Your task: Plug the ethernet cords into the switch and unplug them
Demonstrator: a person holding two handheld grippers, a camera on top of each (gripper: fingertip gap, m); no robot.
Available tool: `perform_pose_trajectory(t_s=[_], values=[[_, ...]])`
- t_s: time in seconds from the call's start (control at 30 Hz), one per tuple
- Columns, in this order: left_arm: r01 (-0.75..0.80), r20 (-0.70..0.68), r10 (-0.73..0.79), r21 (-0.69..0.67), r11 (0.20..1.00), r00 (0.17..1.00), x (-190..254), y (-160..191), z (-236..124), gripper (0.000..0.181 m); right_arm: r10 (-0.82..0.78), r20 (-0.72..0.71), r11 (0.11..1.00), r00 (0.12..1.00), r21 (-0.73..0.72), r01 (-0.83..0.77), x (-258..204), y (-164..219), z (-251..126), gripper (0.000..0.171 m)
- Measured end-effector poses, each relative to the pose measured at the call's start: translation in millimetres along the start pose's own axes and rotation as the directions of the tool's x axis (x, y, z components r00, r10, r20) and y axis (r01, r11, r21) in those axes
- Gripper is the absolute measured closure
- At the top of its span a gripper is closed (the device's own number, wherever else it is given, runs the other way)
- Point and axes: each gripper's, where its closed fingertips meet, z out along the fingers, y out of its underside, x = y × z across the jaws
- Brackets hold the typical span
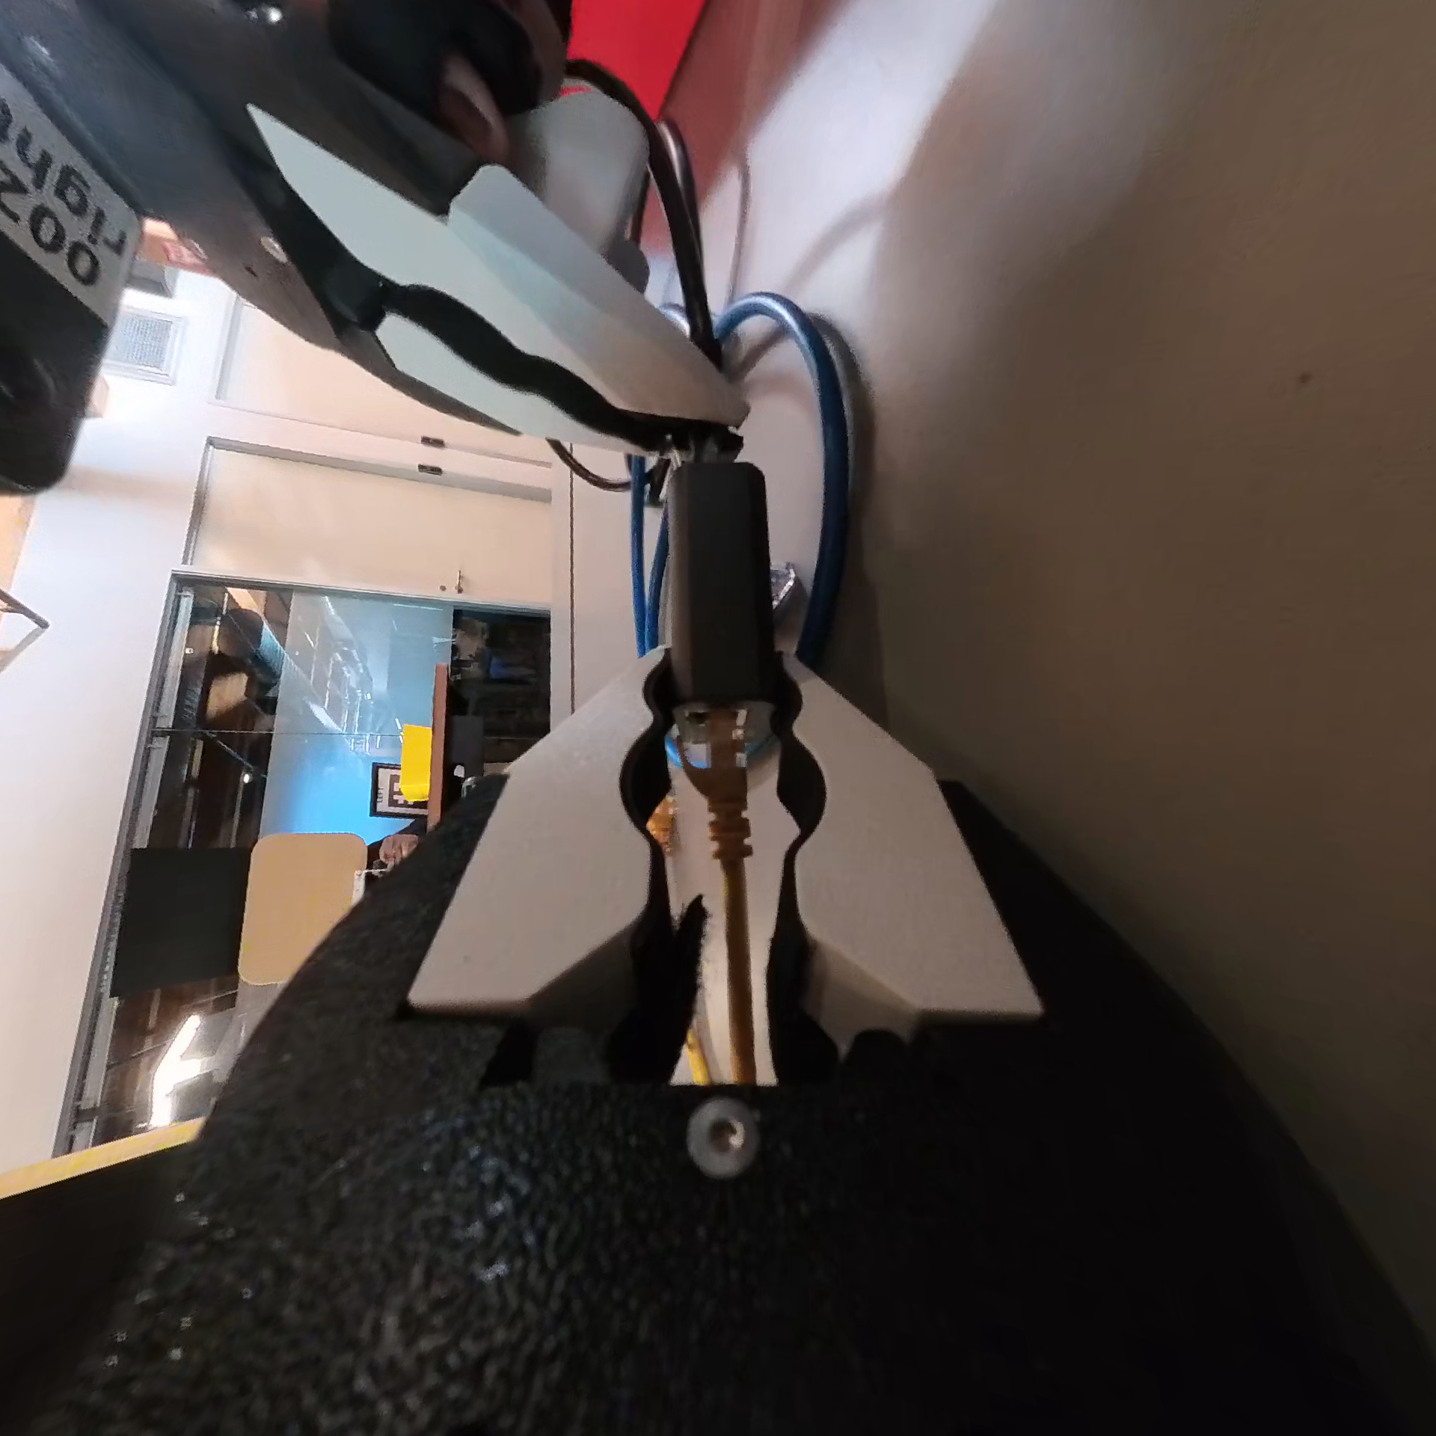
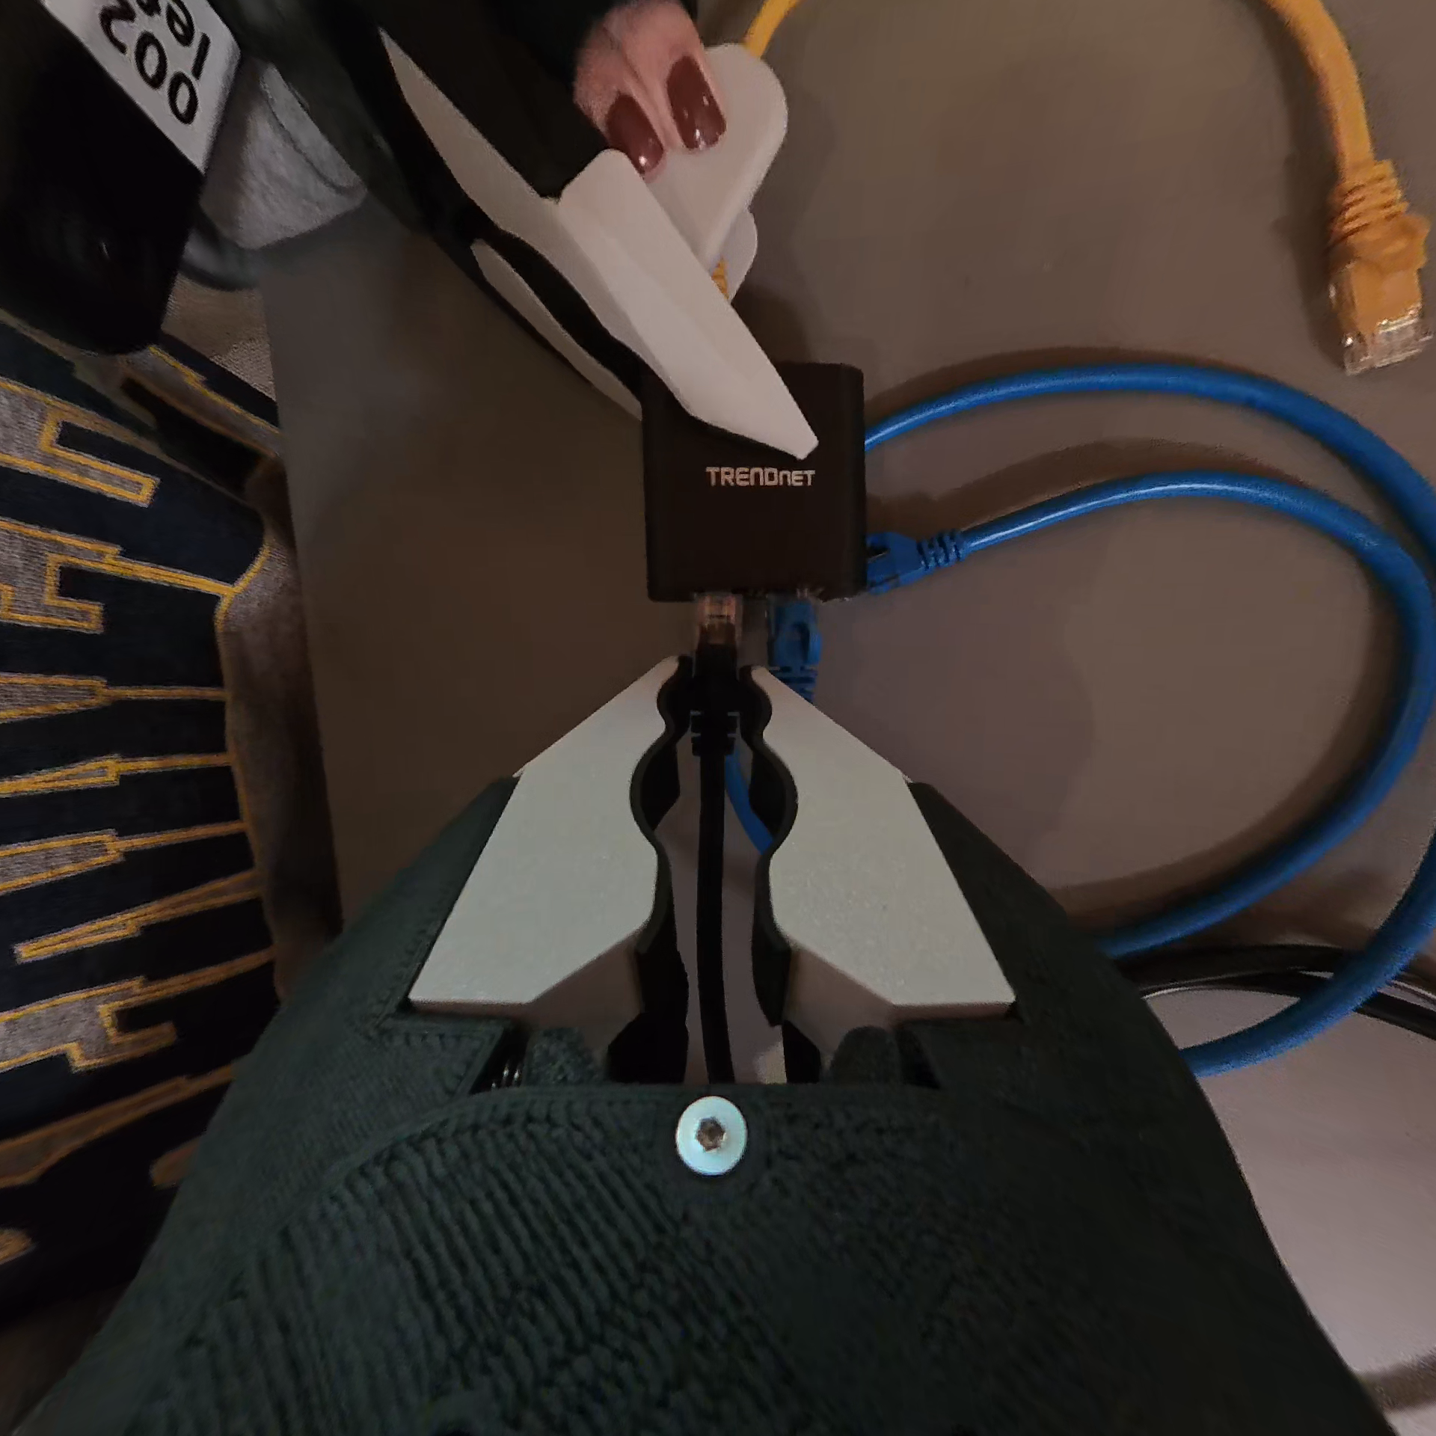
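Note:
The small black switch (image 2: pixel 754 513) lies on the grey table (image 2: pixel 466 466). My left gripper (image 1: pixel 721 684) is shut on the switch (image 1: pixel 719 575), gripping its near end; its upper finger (image 2: pixel 723 373) lies across the switch top. A yellow cord (image 1: pixel 730 824) is plugged into that near end. My right gripper (image 2: pixel 715 684) is shut on the black cord's plug (image 2: pixel 715 645), whose clear tip sits at the mouth of a front port. It also shows in the left wrist view (image 1: pixel 711 435). Two blue plugs (image 2: pixel 792 637) (image 2: pixel 901 559) sit at the front and side.
A loose yellow plug (image 2: pixel 1375 311) lies at the back right of the table. Blue cord loops (image 2: pixel 1360 699) spread to the right, with dark cables (image 2: pixel 1243 963) beyond them. The table edge and patterned carpet (image 2: pixel 116 622) are on the left. A hand (image 2: pixel 660 116) holds the left gripper.

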Motion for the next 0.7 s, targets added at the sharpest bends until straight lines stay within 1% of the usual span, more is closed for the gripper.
perform_pose_trajectory(t_s=[0.03, 0.1, 0.17, 0.3, 0.4, 0.57, 0.7], values=[[0.004, 0.0, -0.004, 0.001, 1.0, 1.0, 0.0, -0.1, 0.2, 0.16, -0.014, -0.012, 1.0, 1.0, -0.005, 0.014, 0.4, 0.2, 0.2, 0.161], [0.035, -0.009, -0.035, 0.01, 0.999, 0.999, 0.3, 0.4, 0.2, 0.16, -0.094, -0.08, 0.995, 0.992, -0.048, 0.09, 1.3, 0.5, 0.9, 0.161], [0.048, -0.014, -0.048, 0.012, 0.999, 0.999, 0.6, 1.1, -0.2, 0.16, -0.132, -0.125, 0.989, 0.983, -0.086, 0.122, 2.2, -0.8, 1.2, 0.162], [0.066, -0.021, -0.065, 0.017, 0.998, 0.998, 1.0, 0.0, -1.0, 0.16, -0.081, -0.08, 0.996, 0.993, -0.047, 0.078, 2.6, -2.4, 0.2, 0.161], [0.075, -0.025, -0.074, 0.021, 0.997, 0.997, 1.4, 0.1, -1.6, 0.16, -0.071, -0.074, 0.997, 0.995, -0.021, 0.07, 2.3, -3.8, 0.0, 0.162], [0.06, -0.02, -0.06, 0.024, 0.998, 0.998, 1.8, -0.4, -3.0, 0.16, 0.022, 0.038, 0.999, 0.999, 0.049, -0.024, -0.4, -4.9, 0.5, 0.161], [0.061, -0.02, -0.061, 0.023, 0.998, 0.998, 2.2, -0.5, -4.4, 0.16, 0.027, 0.046, 0.997, 0.999, 0.071, -0.03, -0.6, -5.8, 0.6, 0.161]])
